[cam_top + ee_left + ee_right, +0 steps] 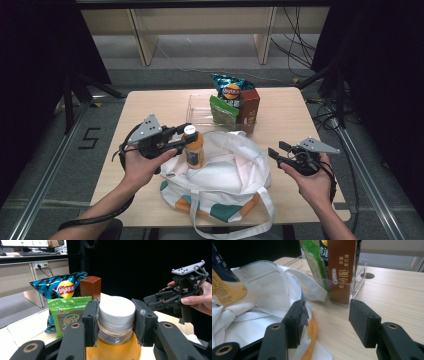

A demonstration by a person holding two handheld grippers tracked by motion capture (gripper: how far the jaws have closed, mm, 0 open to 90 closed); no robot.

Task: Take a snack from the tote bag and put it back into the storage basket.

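My left gripper [186, 136] is shut on the neck of an orange drink bottle [194, 150] with a white cap [116, 310], holding it upright above a white tote bag [225, 172] lying on the table. In the left gripper view its pads [90, 320] clamp just under the cap. My right gripper [278, 150] stands open at the bag's right edge, with nothing between its jaws; in the right gripper view [327, 322] the bag's cloth [262, 315] lies to its left and bare table is between the pads. The bottle's label [225, 287] shows at far left.
A clear plastic bin [200, 112] at the back of the wooden table [290, 110] holds a blue chip bag [229, 89], a green snack packet [223, 110] and a brown carton [248, 107]. Bag handles [200, 220] hang over the front edge.
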